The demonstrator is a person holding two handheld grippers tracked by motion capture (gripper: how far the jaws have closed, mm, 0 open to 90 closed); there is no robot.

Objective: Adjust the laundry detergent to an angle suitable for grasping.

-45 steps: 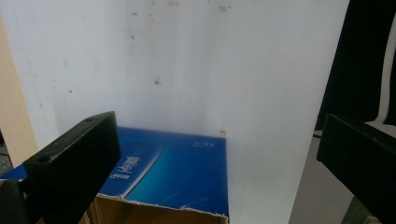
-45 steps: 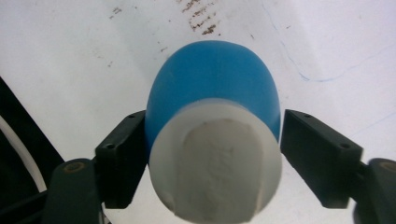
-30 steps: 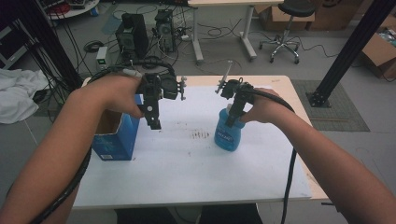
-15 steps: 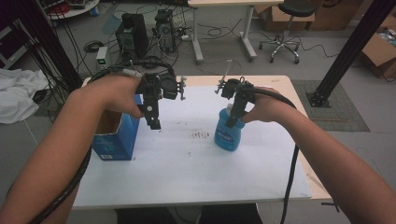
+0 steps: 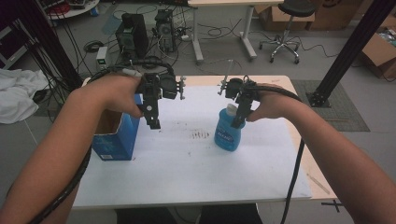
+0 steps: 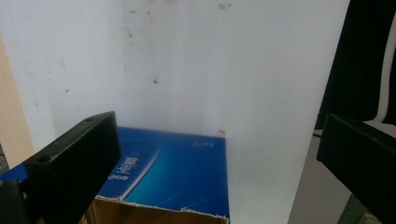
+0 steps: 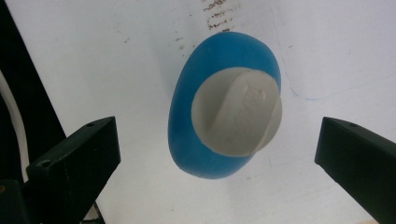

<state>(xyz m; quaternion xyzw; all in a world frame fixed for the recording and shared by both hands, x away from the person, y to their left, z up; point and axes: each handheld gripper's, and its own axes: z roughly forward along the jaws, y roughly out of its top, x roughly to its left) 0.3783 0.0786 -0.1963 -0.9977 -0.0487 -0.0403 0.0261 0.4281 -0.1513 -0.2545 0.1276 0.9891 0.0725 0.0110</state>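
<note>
Nearest the person, the white table top (image 5: pixel 187 177) lies bare, so the blue bottle (image 5: pixel 227 133) makes the handiest landmark. It stands upright, long axis vertical, on the right half of the table, with its white cap (image 7: pixel 238 116) on top.

The right gripper (image 5: pixel 239 122) hangs directly above the bottle, pointing straight down. In the right gripper view the cap sits squarely in the gap, with clear table showing on both sides of it. Its jaws have just been opening and now stand wide apart, touching nothing (looks like a fresh let-go, or a lineup for a grab, hard to call). Either way the bottle is dead centre below, so a straight drop would put the pads on either side of the neck.

Well to the left of the bottle, the left gripper (image 5: pixel 154 122) hovers with its jaws spread too, nothing between them, just above the near corner of an open blue cardboard box (image 5: pixel 114 140). The right hand is clearly the nearer one.

Beyond the bottle, past the table's far edge, sit computer towers (image 5: pixel 133 35) and an office chair (image 5: pixel 289 28) on the floor.
</note>
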